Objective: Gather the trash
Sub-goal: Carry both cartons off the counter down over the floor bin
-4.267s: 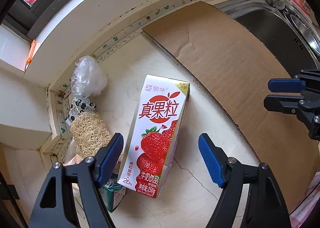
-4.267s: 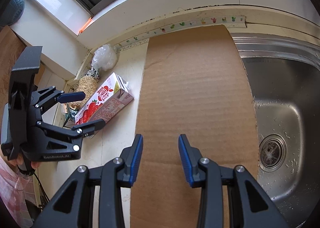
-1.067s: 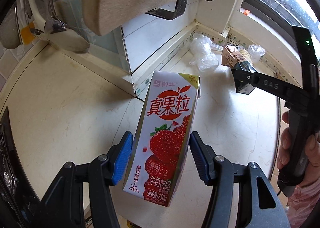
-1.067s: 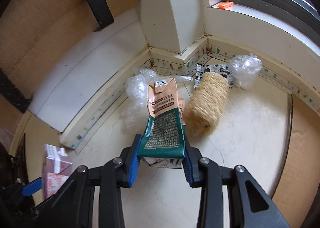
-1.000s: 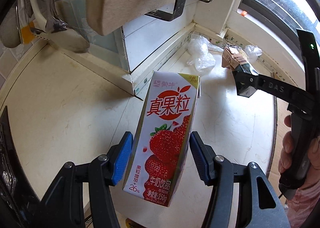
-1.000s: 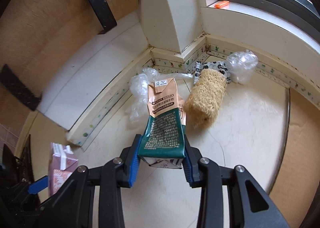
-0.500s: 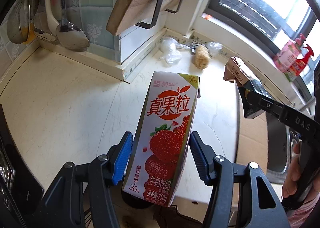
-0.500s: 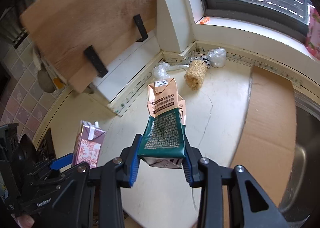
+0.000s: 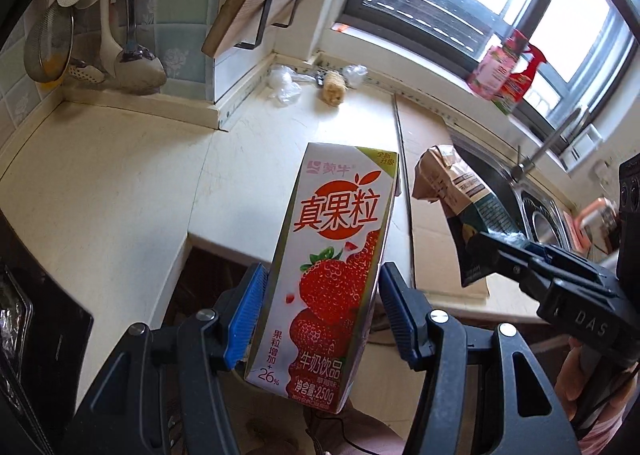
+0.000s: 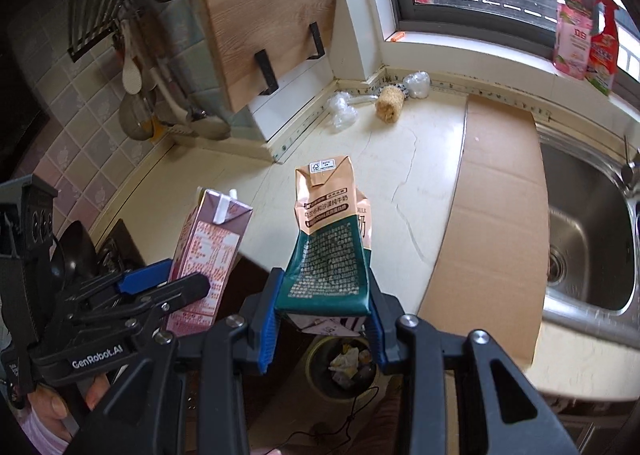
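My left gripper (image 9: 320,315) is shut on a white strawberry milk carton (image 9: 332,271), held upright off the counter's front edge; the carton also shows in the right wrist view (image 10: 208,251). My right gripper (image 10: 322,325) is shut on a crumpled green and tan milk carton (image 10: 330,247), which also shows in the left wrist view (image 9: 460,207). A dark trash bin (image 10: 344,367) with scraps inside stands on the floor right below the green carton. Crumpled plastic (image 10: 340,111) and a clear bag (image 10: 417,84) lie at the counter's back corner.
A loofah scrubber (image 10: 389,102) lies by the plastic. A cardboard sheet (image 10: 496,215) covers the counter beside the steel sink (image 10: 588,247). A wooden cutting board (image 10: 272,23) and hanging utensils (image 10: 140,95) are on the left wall. Spray bottles (image 10: 584,43) stand on the sill.
Both grippers have pulled back from the counter's corner past its front edge, each still holding its carton. The trash bin has come into view under the right gripper.
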A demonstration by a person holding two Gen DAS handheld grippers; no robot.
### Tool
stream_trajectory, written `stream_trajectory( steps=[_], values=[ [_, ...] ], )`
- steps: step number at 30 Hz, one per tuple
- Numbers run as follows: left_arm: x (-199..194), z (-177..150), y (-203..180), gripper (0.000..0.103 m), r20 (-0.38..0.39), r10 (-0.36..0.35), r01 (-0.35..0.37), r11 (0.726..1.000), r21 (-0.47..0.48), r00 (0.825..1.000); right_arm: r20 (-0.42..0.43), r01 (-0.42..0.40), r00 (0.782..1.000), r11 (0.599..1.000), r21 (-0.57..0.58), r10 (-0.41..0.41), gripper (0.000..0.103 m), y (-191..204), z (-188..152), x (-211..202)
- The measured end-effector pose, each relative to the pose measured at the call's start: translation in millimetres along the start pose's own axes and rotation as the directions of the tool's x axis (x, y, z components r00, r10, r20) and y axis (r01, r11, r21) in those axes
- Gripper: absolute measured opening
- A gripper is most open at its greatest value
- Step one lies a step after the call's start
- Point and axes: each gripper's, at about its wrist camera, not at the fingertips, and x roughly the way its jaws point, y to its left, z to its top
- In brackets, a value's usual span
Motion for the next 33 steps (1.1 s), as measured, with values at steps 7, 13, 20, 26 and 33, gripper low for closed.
stream_trajectory(
  steps=[7, 13, 20, 26, 33],
  values=[
    [-17.4, -49.6, -1.2, 0.057, -0.048, -0.023, 0.026, 0.998, 0.062, 0.999, -0.061, -0.007, 0.998, 0.999, 0.043, 0.010, 0.037, 16.2, -61.9, -14.5],
    [-5.5, -90.8, 5.1, 0.057, -0.119, -0.003, 0.015, 0.995, 0.100, 0.993, -0.156, 0.006, 0.988, 0.999, 0.045, 0.001, 0.037, 21.4, -106.4, -1.5],
    [38.0, -127.0, 28.6, 0.057, -0.228, 0.076, -0.053, 0.993, 0.106, 0.971, -0.267, -0.004, 0.964, 0.999, 0.049, 0.017, 0.037, 17.5, -145.3, 44.3],
    [97.1, -162.3, 53.5, 0.057, -0.331, 0.126, -0.106, 0.991, 0.076, 0.935, -0.382, -0.016, 0.923, 0.998, 0.054, 0.036, 0.037, -0.6, -168.6, 106.4],
    [169.1, -205.5, 74.6, 0.057, -0.437, 0.149, -0.142, 0.989, 0.048, 0.887, -0.485, -0.006, 0.873, 0.996, 0.090, 0.049, 0.037, -25.3, -198.6, 183.3]
  ],
)
